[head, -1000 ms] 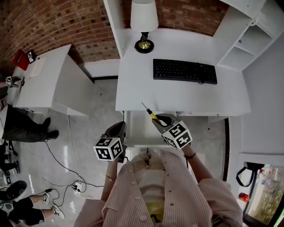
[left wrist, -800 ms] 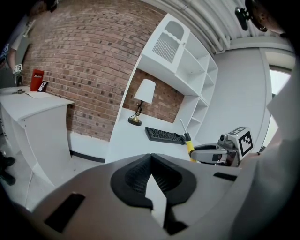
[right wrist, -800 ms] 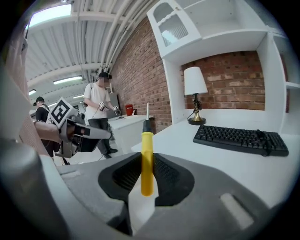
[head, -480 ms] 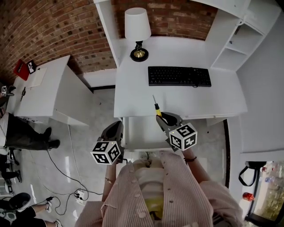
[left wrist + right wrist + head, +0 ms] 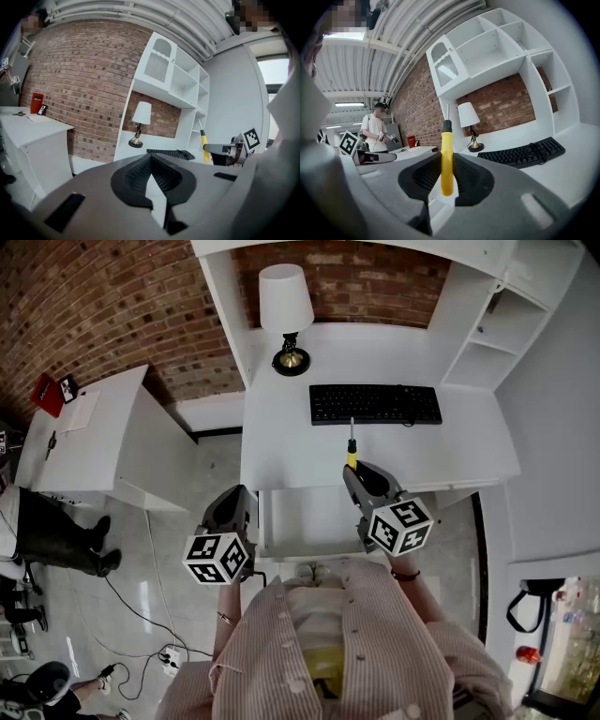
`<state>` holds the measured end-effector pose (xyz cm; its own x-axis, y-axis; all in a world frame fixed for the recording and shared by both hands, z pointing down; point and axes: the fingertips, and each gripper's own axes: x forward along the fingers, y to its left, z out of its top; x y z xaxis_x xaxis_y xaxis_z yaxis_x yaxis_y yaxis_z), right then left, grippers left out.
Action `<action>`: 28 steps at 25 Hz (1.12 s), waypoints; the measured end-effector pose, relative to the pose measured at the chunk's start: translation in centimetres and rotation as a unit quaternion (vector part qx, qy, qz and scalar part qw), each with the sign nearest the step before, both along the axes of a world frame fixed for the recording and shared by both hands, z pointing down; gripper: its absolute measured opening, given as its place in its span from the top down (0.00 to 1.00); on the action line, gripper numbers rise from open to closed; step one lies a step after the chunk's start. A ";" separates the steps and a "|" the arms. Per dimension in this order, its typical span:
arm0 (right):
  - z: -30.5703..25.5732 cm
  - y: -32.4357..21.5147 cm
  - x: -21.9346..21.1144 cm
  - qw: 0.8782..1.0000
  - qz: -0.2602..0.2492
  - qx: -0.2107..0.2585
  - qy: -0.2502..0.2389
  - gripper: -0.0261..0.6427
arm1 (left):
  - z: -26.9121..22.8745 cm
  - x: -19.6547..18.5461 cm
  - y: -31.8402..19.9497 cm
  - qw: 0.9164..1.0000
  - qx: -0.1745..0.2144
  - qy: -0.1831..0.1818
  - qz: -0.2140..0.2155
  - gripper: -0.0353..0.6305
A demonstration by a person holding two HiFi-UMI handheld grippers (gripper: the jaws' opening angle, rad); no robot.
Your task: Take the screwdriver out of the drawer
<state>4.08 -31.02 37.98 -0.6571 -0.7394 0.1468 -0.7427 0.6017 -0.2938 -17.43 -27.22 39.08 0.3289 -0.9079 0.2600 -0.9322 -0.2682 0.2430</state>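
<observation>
The screwdriver point(image 5: 352, 457) has a yellow handle, a black collar and a thin metal shaft. My right gripper point(image 5: 360, 474) is shut on its handle, and it stands upright between the pads point(image 5: 464, 174) in the right gripper view. In the head view the screwdriver hangs over the front edge of the white desk point(image 5: 281, 427), shaft toward the black keyboard point(image 5: 375, 404). The white drawer point(image 5: 300, 519) stands pulled out under the desk, between my two grippers. My left gripper point(image 5: 234, 501) hovers at the drawer's left side, its jaws shut on nothing point(image 5: 151, 158).
A lamp point(image 5: 286, 306) stands at the back of the desk, with white shelves point(image 5: 487, 343) at its right. A second white table point(image 5: 84, 437) with a red item stands to the left. Cables point(image 5: 141, 615) lie on the floor, and a person point(image 5: 375, 129) stands further off.
Both grippers have risen. The right one has carried the screwdriver up from over the drawer to the desk's edge, and its shaft has swung from leaning left to pointing straight at the keyboard.
</observation>
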 end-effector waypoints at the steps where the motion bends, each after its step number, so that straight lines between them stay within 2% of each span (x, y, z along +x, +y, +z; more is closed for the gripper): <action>1: -0.4 0.0 0.2 1.000 0.002 0.006 -0.001 0.84 | -0.4 0.0 0.0 1.000 0.005 -0.001 -0.001 0.95; 13: -2.4 0.1 2.0 0.999 0.025 0.037 -0.006 0.84 | -3.2 -1.5 -0.4 0.999 0.046 -0.011 -0.026 0.95; 28: -1.4 -0.4 2.8 0.998 0.044 0.034 0.000 0.84 | -3.3 -2.0 -0.7 0.998 0.044 -0.018 -0.039 0.95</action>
<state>6.84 -31.45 36.55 -0.5893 -0.8024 0.0939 -0.7934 0.5530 -0.2543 -19.42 -27.90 35.79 0.2483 -0.9502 0.1884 -0.9588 -0.2135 0.1873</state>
